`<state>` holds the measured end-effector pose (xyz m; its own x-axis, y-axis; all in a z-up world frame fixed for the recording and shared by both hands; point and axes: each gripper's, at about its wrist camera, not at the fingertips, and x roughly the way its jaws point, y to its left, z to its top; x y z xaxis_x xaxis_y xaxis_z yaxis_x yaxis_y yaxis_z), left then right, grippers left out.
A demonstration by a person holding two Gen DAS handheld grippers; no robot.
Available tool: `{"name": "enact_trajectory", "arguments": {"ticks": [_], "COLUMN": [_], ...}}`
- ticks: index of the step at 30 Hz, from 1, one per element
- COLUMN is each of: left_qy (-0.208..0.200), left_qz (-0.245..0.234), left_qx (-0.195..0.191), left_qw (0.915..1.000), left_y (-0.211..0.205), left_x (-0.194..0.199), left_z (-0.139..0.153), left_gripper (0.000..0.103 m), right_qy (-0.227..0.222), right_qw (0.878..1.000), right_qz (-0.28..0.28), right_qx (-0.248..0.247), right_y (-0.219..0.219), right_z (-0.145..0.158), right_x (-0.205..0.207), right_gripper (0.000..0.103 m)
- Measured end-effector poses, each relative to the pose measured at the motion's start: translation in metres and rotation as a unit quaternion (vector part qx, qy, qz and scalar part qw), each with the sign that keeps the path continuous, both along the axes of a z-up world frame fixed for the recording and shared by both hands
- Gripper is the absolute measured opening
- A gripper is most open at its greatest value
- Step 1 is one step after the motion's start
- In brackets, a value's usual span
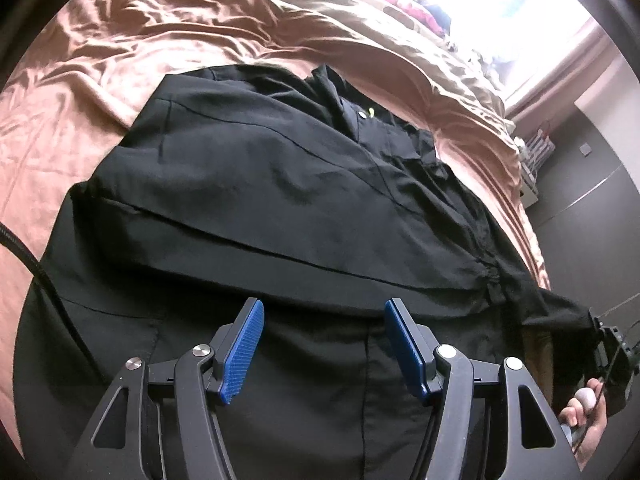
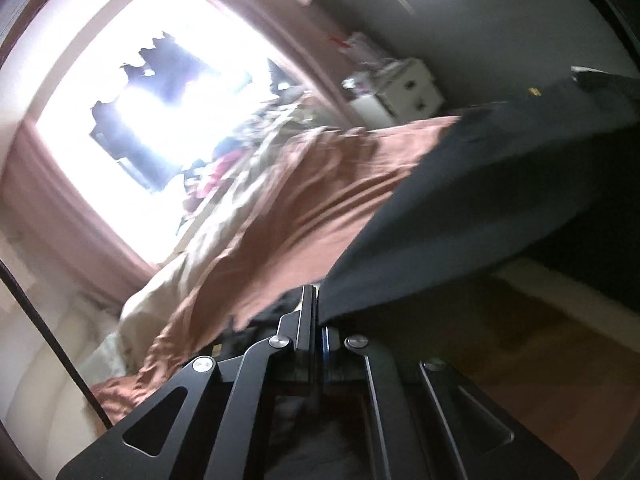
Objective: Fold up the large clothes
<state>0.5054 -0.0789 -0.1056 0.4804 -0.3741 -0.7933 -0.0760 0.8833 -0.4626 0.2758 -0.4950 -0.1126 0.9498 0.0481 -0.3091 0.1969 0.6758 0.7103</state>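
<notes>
1. A rumpled brown sheet (image 1: 168, 36) covers the bed, with a beige blanket (image 1: 432, 68) bunched along its far right side. A bright window (image 2: 132, 92) stands at the far end, a white cabinet (image 2: 404, 92) sits beside the bed, and a black cable (image 1: 24, 256) crosses the near left edge.
2. The left gripper (image 1: 324, 348) hovers low over the near part of the black garment (image 1: 260, 184), its blue-padded jaws spread wide and gripping nothing.
3. The right gripper (image 2: 318, 312) is rolled sideways off the right edge of the bed; its jaws are pressed together on a corner of the garment, which rises taut from them.
4. The garment lies spread on the sheet, its long axis running from near to far, collar end at the far side, with one end drawn out to the right.
</notes>
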Motion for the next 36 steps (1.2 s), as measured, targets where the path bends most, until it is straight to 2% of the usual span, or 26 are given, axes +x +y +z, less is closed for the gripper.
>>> {"name": "enact_trajectory", "arguments": {"ticks": [5, 9, 12, 15, 18, 21, 24, 26, 29, 30, 32, 33, 34, 36], "left_qy": [-0.002, -0.005, -0.001, 0.001, -0.002, -0.002, -0.001, -0.001, -0.002, -0.003, -0.003, -0.003, -0.003, -0.003], "left_qz": [0.006, 0.012, 0.019, 0.031, 0.034, 0.035, 0.037, 0.04, 0.047, 0.049, 0.052, 0.052, 0.052, 0.051], "left_qx": [-0.026, -0.033, -0.043, -0.054, -0.055, -0.059, -0.064, -0.069, -0.075, -0.079, -0.082, -0.084, -0.086, -0.087], "left_qw": [0.9996, 0.9994, 0.9989, 0.9981, 0.9979, 0.9976, 0.9973, 0.9968, 0.996, 0.9957, 0.9953, 0.9951, 0.9949, 0.9948], "left_y": [0.011, 0.019, 0.027, 0.035, 0.037, 0.04, 0.043, 0.045, 0.051, 0.053, 0.055, 0.055, 0.055, 0.055], "left_x": [-0.001, -0.001, 0.001, 0.0, -0.002, -0.003, -0.003, -0.002, -0.002, -0.003, -0.003, -0.003, -0.004, -0.004], "left_z": [0.003, 0.005, 0.002, 0.001, 0.004, 0.004, 0.003, 0.004, 0.005, 0.005, 0.005, 0.006, 0.006, 0.006], "left_gripper": [0.064, 0.064, 0.064, 0.064, 0.064, 0.064, 0.064, 0.064, 0.064, 0.064, 0.064, 0.064, 0.064, 0.064], "right_qy": [-0.01, -0.007, 0.007, 0.044, 0.071, 0.102, 0.143, 0.152, 0.145, 0.14, 0.119, 0.111, 0.097, 0.082], "right_qw": [0.999, 0.995, 0.99, 0.982, 0.976, 0.971, 0.967, 0.965, 0.966, 0.968, 0.974, 0.976, 0.979, 0.983], "right_qz": [0.05, 0.098, 0.138, 0.173, 0.194, 0.208, 0.205, 0.211, 0.213, 0.209, 0.187, 0.18, 0.164, 0.14], "right_qx": [-0.008, -0.022, -0.039, -0.053, -0.063, -0.062, -0.044, -0.025, 0.009, 0.021, 0.05, 0.058, 0.068, 0.083], "right_y": [0.046, 0.082, 0.11, 0.133, 0.145, 0.136, 0.132, 0.126, 0.112, 0.106, 0.092, 0.088, 0.081, 0.067], "right_z": [0.013, 0.013, 0.008, -0.006, -0.017, -0.02, -0.026, -0.024, -0.011, -0.015, -0.008, -0.007, -0.002, 0.003], "right_x": [0.006, 0.01, 0.023, 0.038, 0.055, 0.074, 0.098, 0.105, 0.091, 0.081, 0.066, 0.057, 0.048, 0.034], "right_gripper": [0.0, 0.0, 0.0, 0.0, 0.0, 0.0, 0.0, 0.0, 0.002, 0.007, 0.034, 0.064, 0.079, 0.079]}}
